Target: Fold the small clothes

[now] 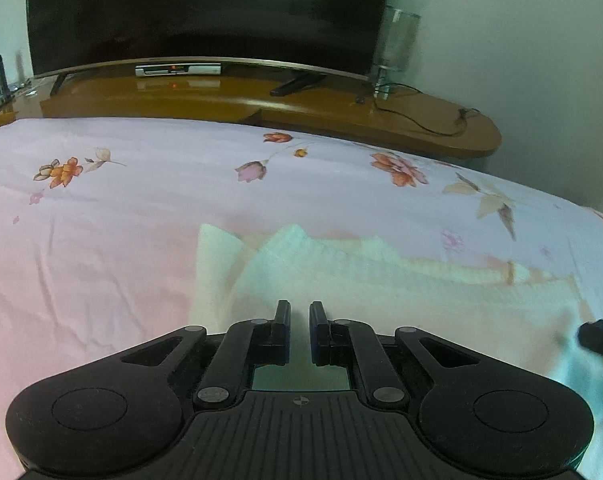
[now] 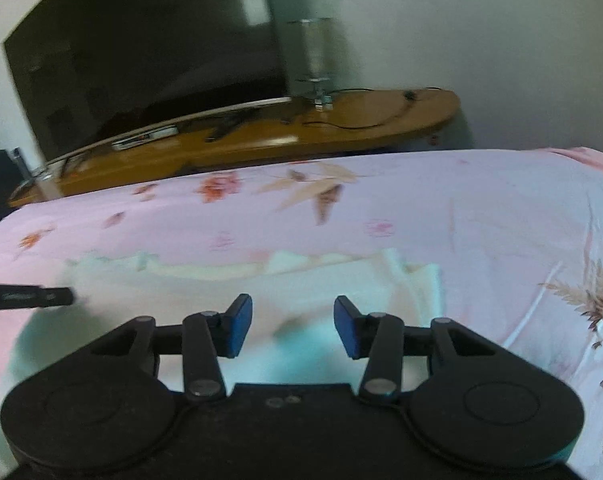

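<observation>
A small white garment (image 1: 401, 296) lies spread on the pink floral bedsheet (image 1: 101, 248), its far edge wavy and a fold of it sticking out at the left. My left gripper (image 1: 299, 308) hovers over its near left part with jaws nearly closed, a narrow gap between them and nothing in it. In the right wrist view the same garment (image 2: 229, 284) lies ahead. My right gripper (image 2: 293, 312) is open above its near edge, blue pads apart and empty. The left gripper's tip (image 2: 53, 296) shows at the left edge.
Beyond the bed stands a wooden TV bench (image 1: 381, 108) with a large dark television (image 1: 205, 12), a set-top box (image 1: 178, 69), a glass lamp (image 1: 397, 40) and a trailing cable. The bedsheet (image 2: 481, 208) stretches right. The right gripper's tip (image 1: 599, 336) shows at the right edge.
</observation>
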{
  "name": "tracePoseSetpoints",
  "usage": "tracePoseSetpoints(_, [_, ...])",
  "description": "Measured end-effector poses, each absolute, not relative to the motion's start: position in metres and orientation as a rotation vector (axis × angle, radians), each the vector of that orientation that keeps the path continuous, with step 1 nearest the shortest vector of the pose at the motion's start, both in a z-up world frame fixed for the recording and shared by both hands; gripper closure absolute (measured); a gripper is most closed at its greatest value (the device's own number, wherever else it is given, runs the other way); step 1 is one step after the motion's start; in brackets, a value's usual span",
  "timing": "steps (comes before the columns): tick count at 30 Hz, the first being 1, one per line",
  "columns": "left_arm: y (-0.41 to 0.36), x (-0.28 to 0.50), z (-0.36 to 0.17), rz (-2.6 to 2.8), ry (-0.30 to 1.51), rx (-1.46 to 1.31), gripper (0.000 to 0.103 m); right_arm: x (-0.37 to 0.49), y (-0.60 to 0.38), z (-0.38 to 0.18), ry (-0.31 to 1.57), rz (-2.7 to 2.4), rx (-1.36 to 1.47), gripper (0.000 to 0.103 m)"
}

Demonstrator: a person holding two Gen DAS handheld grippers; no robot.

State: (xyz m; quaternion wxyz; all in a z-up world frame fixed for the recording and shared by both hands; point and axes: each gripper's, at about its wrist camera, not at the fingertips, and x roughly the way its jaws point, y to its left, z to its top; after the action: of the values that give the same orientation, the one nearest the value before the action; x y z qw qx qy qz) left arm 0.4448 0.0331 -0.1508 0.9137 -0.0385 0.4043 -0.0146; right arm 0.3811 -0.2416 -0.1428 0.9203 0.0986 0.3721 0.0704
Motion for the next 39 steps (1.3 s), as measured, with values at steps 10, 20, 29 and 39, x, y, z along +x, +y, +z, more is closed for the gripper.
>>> tracePoseSetpoints(10, [0.027,0.403,-0.167,-0.051,0.835,0.023,0.095,0.354,-0.209,-0.162,0.842,0.162,0.117,0.057])
tracePoseSetpoints(20, [0.074,0.323,-0.143,-0.096,0.912,-0.258,0.095,0.329,-0.213,-0.141,0.801,0.172,0.211,0.055])
tracePoseSetpoints(29, [0.128,0.246,-0.175,-0.051,0.956,-0.728,0.03,0.306,-0.186,-0.136,0.812,0.241,0.242,0.054])
tracePoseSetpoints(39, [0.134,0.236,-0.219,-0.116,0.783,-0.973,0.0,0.297,-0.17,-0.133,0.811,0.275,0.251,0.054])
